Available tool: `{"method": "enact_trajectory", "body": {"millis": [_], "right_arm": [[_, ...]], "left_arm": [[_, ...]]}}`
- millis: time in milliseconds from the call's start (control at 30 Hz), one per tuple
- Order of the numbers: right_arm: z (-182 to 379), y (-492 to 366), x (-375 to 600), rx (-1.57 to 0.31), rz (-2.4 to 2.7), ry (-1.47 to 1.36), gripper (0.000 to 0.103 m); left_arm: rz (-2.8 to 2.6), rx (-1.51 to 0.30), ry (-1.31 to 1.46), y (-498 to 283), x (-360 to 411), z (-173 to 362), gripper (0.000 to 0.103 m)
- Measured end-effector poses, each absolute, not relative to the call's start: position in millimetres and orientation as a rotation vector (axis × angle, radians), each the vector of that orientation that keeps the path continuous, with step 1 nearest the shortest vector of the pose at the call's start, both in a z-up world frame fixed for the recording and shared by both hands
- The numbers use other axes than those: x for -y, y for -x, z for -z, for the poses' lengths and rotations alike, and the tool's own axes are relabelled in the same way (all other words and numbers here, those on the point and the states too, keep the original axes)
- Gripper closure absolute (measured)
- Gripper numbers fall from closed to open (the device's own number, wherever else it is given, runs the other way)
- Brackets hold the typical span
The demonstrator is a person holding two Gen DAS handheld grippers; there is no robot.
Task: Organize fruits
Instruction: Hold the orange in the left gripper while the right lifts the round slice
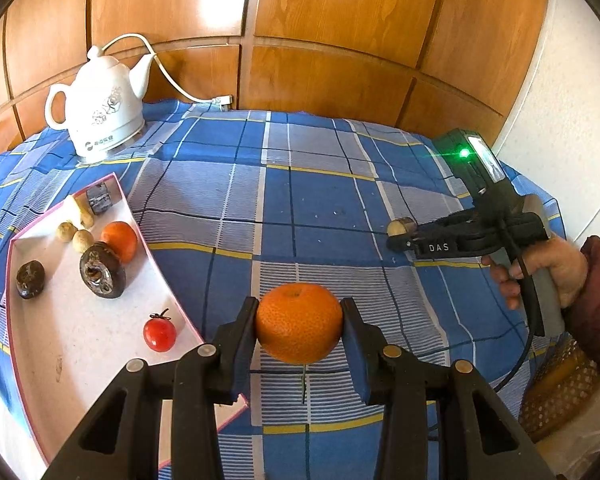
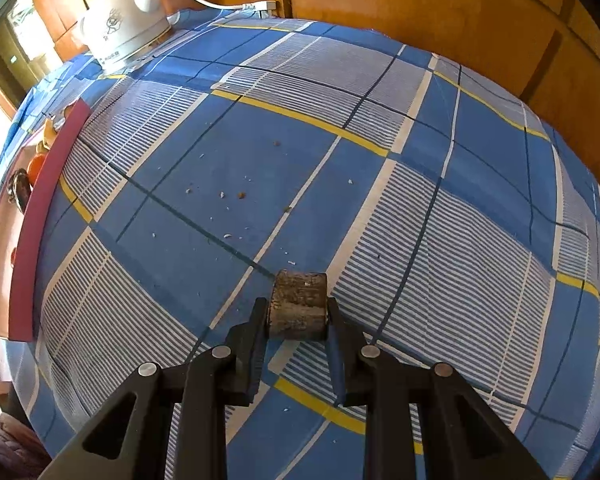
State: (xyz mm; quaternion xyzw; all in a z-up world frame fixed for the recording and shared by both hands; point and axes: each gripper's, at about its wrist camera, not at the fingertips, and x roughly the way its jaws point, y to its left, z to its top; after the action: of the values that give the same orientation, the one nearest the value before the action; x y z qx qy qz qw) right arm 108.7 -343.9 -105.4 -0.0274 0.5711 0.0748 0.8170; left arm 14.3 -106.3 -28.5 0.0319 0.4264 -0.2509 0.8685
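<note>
My left gripper (image 1: 299, 312) is shut on an orange (image 1: 299, 326), held a little above the blue checked cloth beside the tray's right rim. A white tray with a pink rim (image 1: 156, 258) lies at the left. It holds a second orange (image 1: 120, 240), a red tomato (image 1: 159, 333), two dark fruits (image 1: 102, 276), small tan round fruits (image 1: 76, 236) and a dark stub (image 1: 99, 198). My right gripper (image 2: 298, 314) is shut on a short brown cylinder piece (image 2: 298, 302), close over the cloth. In the left wrist view the right gripper (image 1: 400, 236) is at the right, in a hand (image 1: 556, 268).
A white electric kettle (image 1: 100, 108) with its cord stands at the back left of the table, against the wooden wall panels. Crumbs dot the cloth (image 2: 240, 194). A wicker basket (image 1: 560, 392) sits beyond the table's right edge. The tray's pink wall (image 2: 40, 216) shows at the far left.
</note>
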Motion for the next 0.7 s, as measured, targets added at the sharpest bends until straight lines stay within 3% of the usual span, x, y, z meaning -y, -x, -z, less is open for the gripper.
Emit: {"method": "enact_trajectory", "body": {"millis": [700], "right_arm": [[102,-112,345,-1.247,-0.171,0.010,0.074]], "left_arm": [[0.540,-0.928,-0.093,-18,118,41,0.062]]}}
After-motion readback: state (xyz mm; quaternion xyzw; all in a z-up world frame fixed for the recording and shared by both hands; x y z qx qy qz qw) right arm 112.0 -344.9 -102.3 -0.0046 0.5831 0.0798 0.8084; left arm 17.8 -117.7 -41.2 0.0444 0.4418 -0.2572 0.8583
